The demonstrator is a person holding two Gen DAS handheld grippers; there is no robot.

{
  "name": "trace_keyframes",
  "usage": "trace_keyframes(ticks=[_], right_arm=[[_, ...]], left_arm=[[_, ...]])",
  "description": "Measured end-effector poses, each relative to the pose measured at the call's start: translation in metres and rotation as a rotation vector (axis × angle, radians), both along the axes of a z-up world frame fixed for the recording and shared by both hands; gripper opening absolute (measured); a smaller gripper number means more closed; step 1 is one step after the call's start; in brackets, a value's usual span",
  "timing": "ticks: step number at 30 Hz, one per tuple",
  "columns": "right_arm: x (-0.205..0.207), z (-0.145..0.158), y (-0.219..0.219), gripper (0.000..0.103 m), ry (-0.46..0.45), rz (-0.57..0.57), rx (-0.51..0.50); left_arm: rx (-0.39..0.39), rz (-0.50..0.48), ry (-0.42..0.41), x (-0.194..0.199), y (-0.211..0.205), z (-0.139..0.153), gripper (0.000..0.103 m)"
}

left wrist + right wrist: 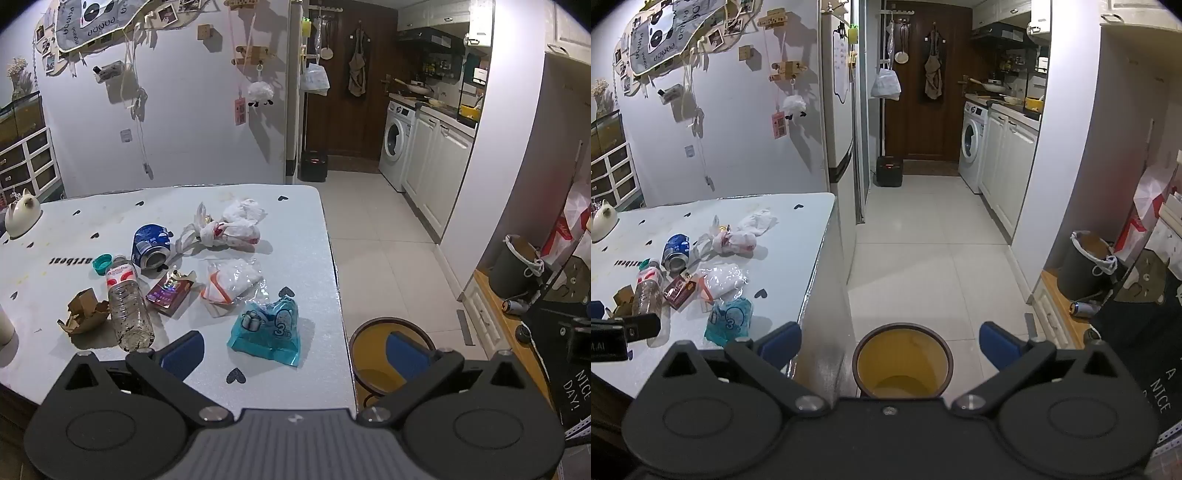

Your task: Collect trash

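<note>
white table, landmark for all entries: it bears the uncollected trash in a loose cluster toward its near right corner, apparently laid out within easy reach of the bin. at the cluster's left end, torn brown cardboard; touching it on the right, a clear plastic bottle lying on its side, cap off, with the teal cap loose just behind it. behind the bottle, a crushed blue can on its side, mouth toward the camera. right of the bottle, a red-purple wrapper; further back on the table, a knotted white plastic bag; nearer, a clear pouch with orange trim; nearest the table's front edge, a teal printed bag. off the table's right edge, on the floor just beside it, a round bin with yellow interior, empty as far as can be seen, so collection has probably not begun. left gripper: jaws released at full spread, nothing between them, pitched downward over the table's near right corner, the teal bag just ahead of it. right gripper: likewise spread wide and empty, tilted down beyond the table's right edge, above the bin's mouth.
</note>
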State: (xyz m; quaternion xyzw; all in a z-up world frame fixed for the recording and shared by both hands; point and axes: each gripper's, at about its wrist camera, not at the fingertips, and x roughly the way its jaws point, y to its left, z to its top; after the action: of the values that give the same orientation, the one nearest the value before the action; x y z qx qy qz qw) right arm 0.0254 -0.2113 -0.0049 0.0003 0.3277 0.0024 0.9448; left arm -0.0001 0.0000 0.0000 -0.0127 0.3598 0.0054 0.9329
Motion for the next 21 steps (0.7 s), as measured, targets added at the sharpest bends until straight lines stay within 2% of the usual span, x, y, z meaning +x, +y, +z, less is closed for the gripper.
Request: trace_keyframes(ticks=[21], right_arm=[[-0.0002, 0.0005, 0.0011, 0.103, 0.004, 0.001, 0.002]], left_arm=[[-0.001, 0.000, 0.003, 0.0000, 0.0002, 0.0001, 0.103]])
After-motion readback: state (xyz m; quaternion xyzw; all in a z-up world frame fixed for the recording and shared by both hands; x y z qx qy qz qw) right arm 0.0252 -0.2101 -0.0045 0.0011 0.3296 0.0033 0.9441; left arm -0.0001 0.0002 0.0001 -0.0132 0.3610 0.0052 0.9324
